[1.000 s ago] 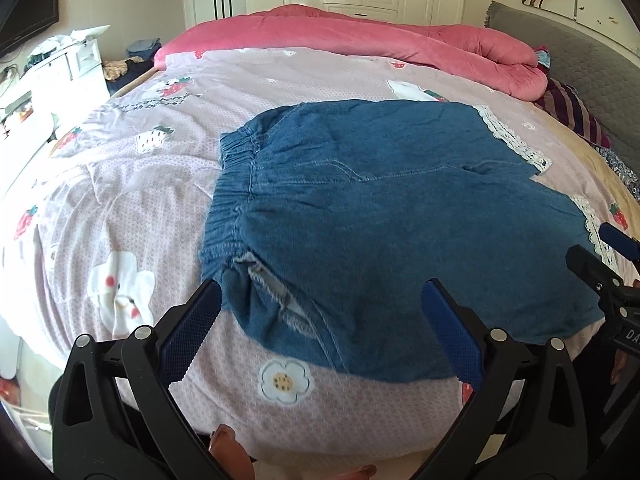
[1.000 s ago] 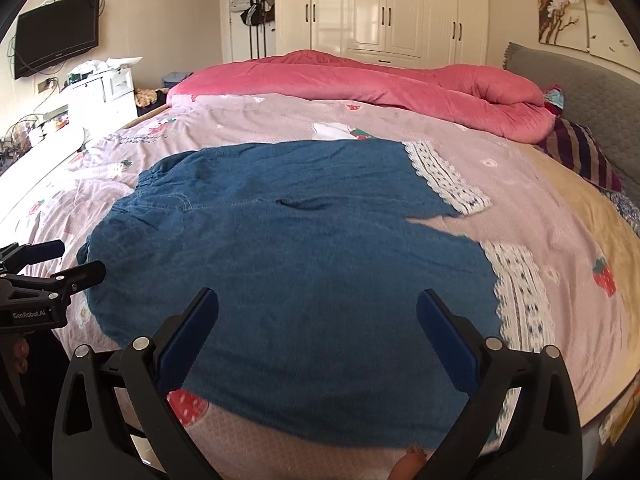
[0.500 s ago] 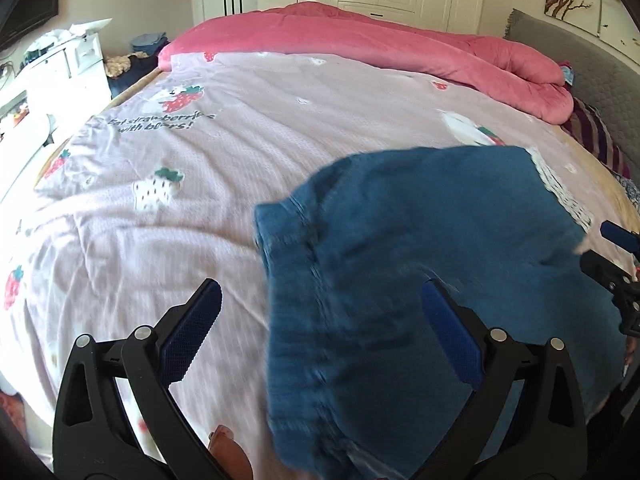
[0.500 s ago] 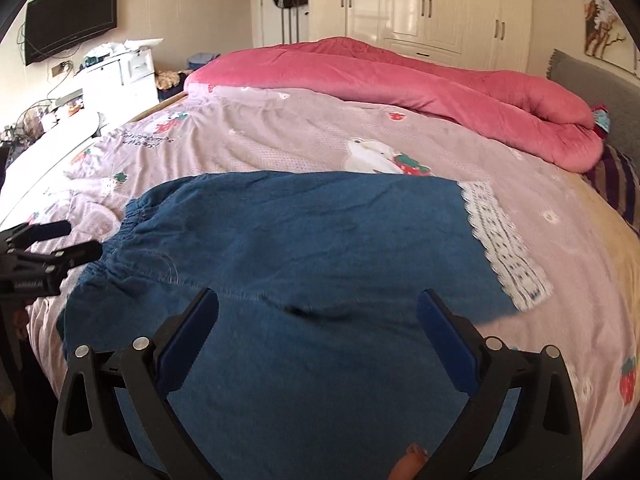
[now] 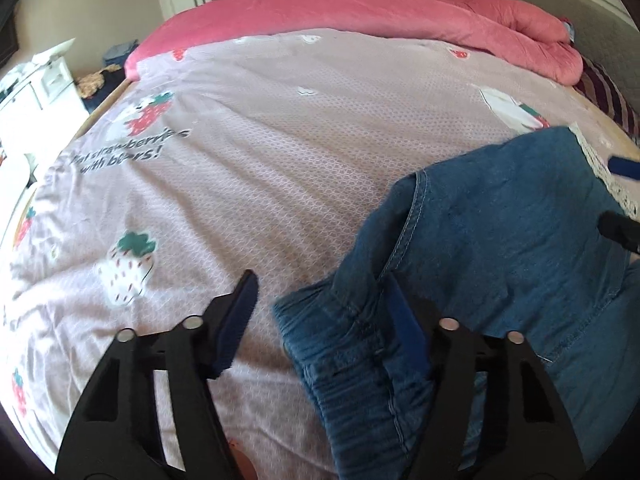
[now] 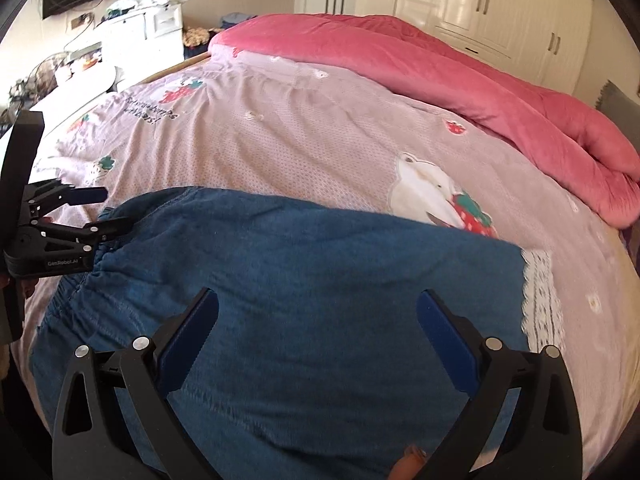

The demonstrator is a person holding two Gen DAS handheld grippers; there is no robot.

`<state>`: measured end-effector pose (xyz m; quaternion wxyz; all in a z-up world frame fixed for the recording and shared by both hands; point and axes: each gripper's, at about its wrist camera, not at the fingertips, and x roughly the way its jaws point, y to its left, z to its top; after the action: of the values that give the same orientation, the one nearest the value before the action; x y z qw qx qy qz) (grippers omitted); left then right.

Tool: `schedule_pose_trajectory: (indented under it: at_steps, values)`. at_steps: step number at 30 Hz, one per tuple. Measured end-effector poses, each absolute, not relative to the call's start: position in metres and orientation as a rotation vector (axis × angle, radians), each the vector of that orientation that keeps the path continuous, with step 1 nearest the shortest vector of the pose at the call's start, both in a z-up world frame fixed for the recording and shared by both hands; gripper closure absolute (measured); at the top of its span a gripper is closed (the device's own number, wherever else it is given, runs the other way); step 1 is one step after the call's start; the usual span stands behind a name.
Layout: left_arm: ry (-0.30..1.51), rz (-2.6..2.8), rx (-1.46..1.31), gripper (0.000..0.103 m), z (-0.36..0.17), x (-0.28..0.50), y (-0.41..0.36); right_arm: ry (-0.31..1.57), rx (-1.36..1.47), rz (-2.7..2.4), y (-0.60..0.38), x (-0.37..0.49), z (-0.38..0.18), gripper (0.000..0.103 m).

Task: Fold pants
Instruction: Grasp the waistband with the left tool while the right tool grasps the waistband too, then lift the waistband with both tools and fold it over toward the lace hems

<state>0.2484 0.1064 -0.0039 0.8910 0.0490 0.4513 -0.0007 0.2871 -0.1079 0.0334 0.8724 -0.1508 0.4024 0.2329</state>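
The blue denim pants (image 6: 304,288) lie spread on the bed, on the lilac strawberry-print sheet (image 5: 248,168), at the near edge of the mattress. Their elastic waistband (image 5: 360,364) bunches up on my left side, and a white lace-trimmed hem (image 6: 540,300) sits at the right end of the cloth. In my right wrist view the denim looks doubled over, with a straight far edge running across the sheet just below a printed white bear holding a strawberry (image 6: 432,196).

My left hand-held gripper (image 5: 320,312) has its jaws parted. The right blue pad (image 5: 404,320) rests against the gathered waistband, and the left pad (image 5: 236,320) hangs over bare sheet, so the cloth's edge lies between the fingers without being pinched. From the right wrist view, this same gripper (image 6: 96,210) reaches in at the waistband corner, its lower finger touching the denim.

My right hand-held gripper (image 6: 316,332) is wide open above the middle of the pants, both blue pads (image 6: 188,336) apart and holding nothing. Its fingertips (image 5: 620,200) show at the right edge of the left view, beside the lace trim.

Beyond the sheet, a pink quilt (image 6: 440,76) is heaped along the far side of the bed. White wardrobes (image 6: 500,4) stand behind it, and a cluttered white dresser (image 6: 140,36) stands to the left.
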Motion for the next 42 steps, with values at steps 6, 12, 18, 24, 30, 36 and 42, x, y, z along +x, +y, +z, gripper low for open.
schedule_pose_trajectory:
  at_steps: [6,12,18,24,30,36,42]
  values:
    - [0.952,-0.08,0.083,0.094,-0.017,0.259,0.105,0.876,-0.403,0.542,-0.08,0.325,0.019,0.004]
    - [0.879,-0.109,-0.029,0.098,-0.002,0.255,0.125,0.901,-0.52,0.531,-0.06,0.364,0.006,0.004]
    - [0.783,-0.137,-0.042,0.099,0.022,0.241,0.124,0.909,-0.683,0.693,-0.029,0.374,-0.003,0.005]
    - [0.742,-0.169,-0.034,0.099,0.031,0.232,0.12,0.927,-0.699,0.806,-0.009,0.355,-0.006,0.087]
    - [0.715,-0.187,-0.028,0.098,0.038,0.219,0.119,0.876,-0.503,0.743,-0.042,0.33,0.027,0.099]
    - [0.664,-0.211,0.015,0.098,0.052,0.189,0.105,0.797,-0.402,0.697,-0.074,0.275,0.059,0.099]
    - [0.582,-0.236,0.063,0.098,0.065,0.148,0.088,0.727,-0.298,0.704,-0.108,0.205,0.08,0.099]
